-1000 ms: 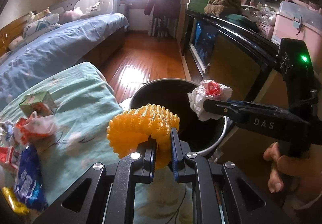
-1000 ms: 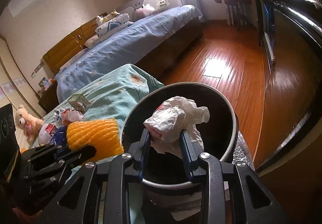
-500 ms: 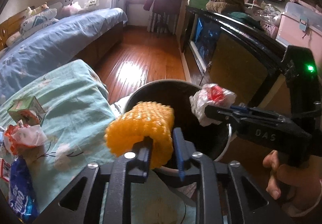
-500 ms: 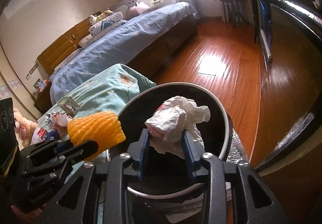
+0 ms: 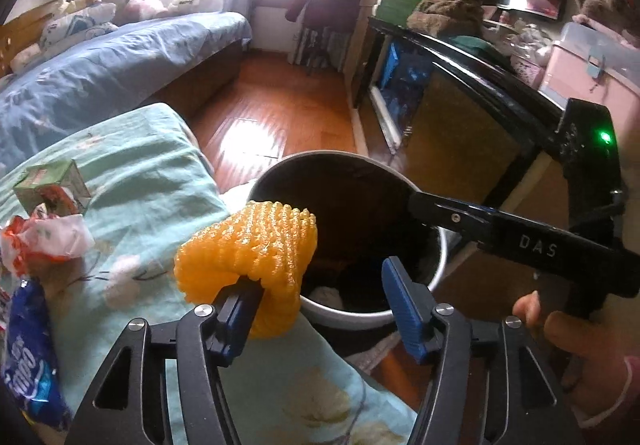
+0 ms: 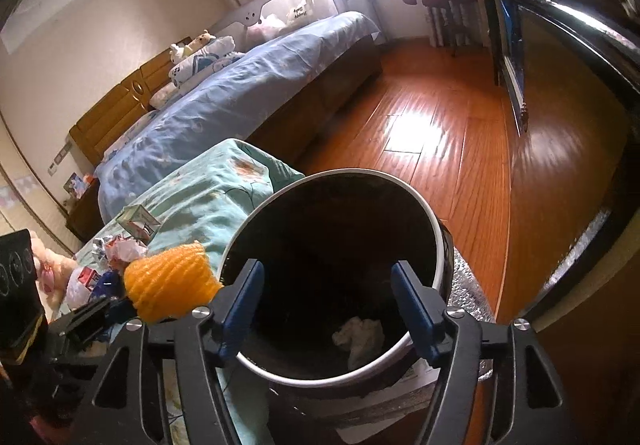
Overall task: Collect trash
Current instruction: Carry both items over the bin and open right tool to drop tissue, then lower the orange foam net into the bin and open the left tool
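The dark round bin point(image 5: 438, 265) stands below both grippers, beside the teal-covered surface point(image 5: 132, 173). My left gripper point(image 5: 320, 281) is opening; the orange foam net point(image 5: 256, 245) still hangs over its left finger at the bin's near rim, and the right pad is clear of it. My right gripper point(image 6: 326, 273) is over the bin point(image 6: 360, 172), its jaws opening with nothing between them. A crumpled white paper point(image 6: 358, 337) lies at the bin's bottom. The net point(image 6: 168, 285) shows left of the bin in the right wrist view. A hand point(image 5: 560, 333) holds the right gripper point(image 5: 424, 203).
On the teal cloth lie a green carton point(image 5: 52, 185), a red-and-white wrapper point(image 5: 44, 241) and a blue packet point(image 5: 28, 357). A blue bed point(image 6: 240, 97) is behind, wooden floor point(image 6: 440, 133) is beyond the bin, and a black cabinet point(image 5: 460, 105) stands to the right.
Both grippers have opened. The white paper dropped out of the right gripper into the bin. The orange net is no longer pinched and hangs on the left finger.
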Action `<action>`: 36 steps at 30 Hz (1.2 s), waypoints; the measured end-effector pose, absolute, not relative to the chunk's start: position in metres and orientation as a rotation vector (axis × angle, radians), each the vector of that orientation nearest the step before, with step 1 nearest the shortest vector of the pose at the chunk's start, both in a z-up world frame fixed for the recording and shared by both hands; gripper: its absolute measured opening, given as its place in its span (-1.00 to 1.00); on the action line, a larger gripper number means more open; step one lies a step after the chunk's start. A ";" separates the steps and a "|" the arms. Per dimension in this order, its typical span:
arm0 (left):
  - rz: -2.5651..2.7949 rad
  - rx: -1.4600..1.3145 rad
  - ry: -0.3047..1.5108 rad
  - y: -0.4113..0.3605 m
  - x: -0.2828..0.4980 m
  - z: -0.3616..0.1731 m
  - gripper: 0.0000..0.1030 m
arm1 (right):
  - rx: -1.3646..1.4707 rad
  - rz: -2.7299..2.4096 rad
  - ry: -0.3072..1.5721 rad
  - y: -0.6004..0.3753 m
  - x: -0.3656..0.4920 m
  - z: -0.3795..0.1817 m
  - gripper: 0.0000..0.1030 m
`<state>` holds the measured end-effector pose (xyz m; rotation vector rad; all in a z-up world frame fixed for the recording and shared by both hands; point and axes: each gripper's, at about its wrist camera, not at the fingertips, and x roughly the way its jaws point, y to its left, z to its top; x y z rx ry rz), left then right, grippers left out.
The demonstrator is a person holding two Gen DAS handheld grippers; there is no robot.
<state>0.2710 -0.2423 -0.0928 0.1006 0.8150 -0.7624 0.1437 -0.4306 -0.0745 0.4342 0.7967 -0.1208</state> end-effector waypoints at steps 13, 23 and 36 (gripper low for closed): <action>-0.914 0.054 0.809 -0.246 0.274 -0.091 0.18 | 0.472 -0.149 0.720 -0.437 0.125 -0.052 0.34; -0.922 0.043 0.905 -0.234 0.290 -0.113 0.39 | 0.490 -0.145 0.699 -0.433 0.120 -0.046 0.38; -0.953 0.065 0.901 -0.206 0.272 -0.106 0.43 | 0.497 -0.120 0.666 -0.425 0.112 -0.038 0.38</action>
